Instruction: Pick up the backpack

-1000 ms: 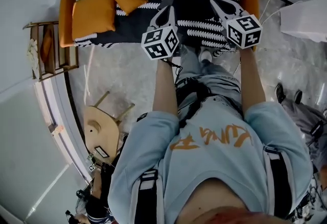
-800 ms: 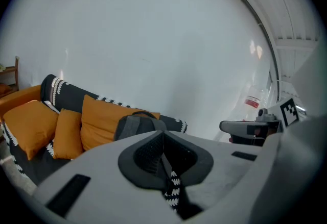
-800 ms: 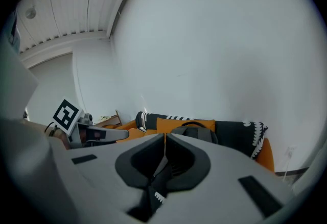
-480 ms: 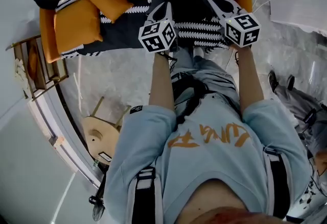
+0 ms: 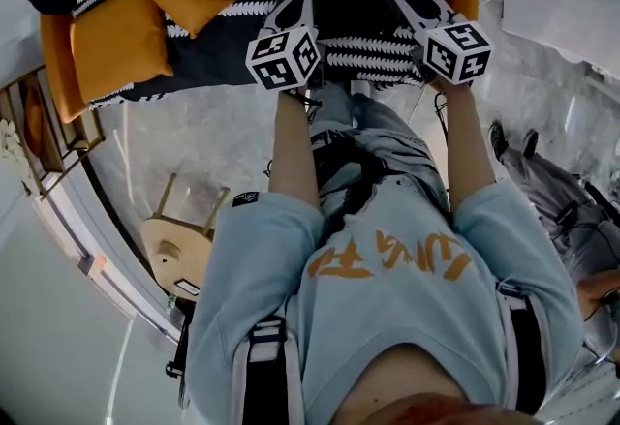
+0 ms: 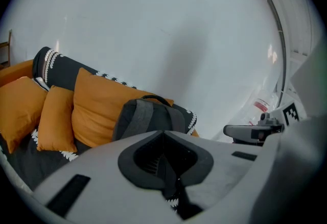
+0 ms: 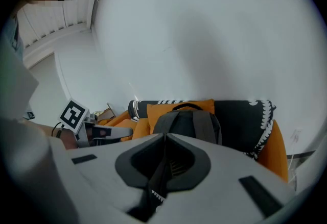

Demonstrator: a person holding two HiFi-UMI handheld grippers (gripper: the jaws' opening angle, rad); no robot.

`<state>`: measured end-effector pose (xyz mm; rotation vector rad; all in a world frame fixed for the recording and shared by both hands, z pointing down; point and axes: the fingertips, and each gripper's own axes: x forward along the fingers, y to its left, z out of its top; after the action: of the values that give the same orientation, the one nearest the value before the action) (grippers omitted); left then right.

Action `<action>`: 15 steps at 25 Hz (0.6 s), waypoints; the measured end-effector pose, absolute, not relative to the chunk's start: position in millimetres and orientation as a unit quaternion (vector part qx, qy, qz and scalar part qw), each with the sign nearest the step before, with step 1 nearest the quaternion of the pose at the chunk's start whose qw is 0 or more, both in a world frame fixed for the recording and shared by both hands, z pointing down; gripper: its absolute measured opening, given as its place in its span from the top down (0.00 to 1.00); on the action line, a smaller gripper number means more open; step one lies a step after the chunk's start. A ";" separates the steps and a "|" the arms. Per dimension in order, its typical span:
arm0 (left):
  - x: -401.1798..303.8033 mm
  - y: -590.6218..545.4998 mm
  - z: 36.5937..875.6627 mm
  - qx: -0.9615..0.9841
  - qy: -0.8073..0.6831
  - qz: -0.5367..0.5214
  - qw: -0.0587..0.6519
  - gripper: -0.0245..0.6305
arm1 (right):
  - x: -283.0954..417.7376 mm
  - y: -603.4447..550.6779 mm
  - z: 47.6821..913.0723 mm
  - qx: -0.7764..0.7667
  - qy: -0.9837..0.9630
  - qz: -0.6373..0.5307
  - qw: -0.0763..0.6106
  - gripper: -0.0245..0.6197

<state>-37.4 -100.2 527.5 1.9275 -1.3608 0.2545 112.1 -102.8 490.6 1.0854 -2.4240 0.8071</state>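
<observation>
Only unreadable orange lettering (image 5: 392, 256) on the shirt (image 5: 387, 341); backpack (image 6: 145, 118) on sofa (image 5: 53, 70).

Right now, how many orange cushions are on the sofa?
3, all left of the backpack in the left gripper view: one cushion at the frame's edge, a smaller one next to it, a large one partly behind the backpack. Others may be hidden.
</observation>
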 end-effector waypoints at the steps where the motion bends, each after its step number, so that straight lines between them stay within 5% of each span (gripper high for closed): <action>1: -41.2 -104.3 532.1 0.751 -0.532 0.099 0.378 0.93 | 111.4 -106.4 495.8 0.383 -0.857 0.289 0.184 0.92; 12: -60.5 -149.2 570.8 0.762 -0.496 0.115 0.400 0.93 | 107.9 -162.4 542.5 0.392 -0.840 0.321 0.195 0.90; 15: -61.5 -151.9 581.2 0.767 -0.485 0.133 0.399 0.93 | 107.2 -170.6 553.0 0.378 -0.839 0.334 0.202 0.67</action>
<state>-61.5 -151.9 581.2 1.9401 -1.2278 0.3357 107.2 -170.6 553.0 1.0557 -2.3441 0.9330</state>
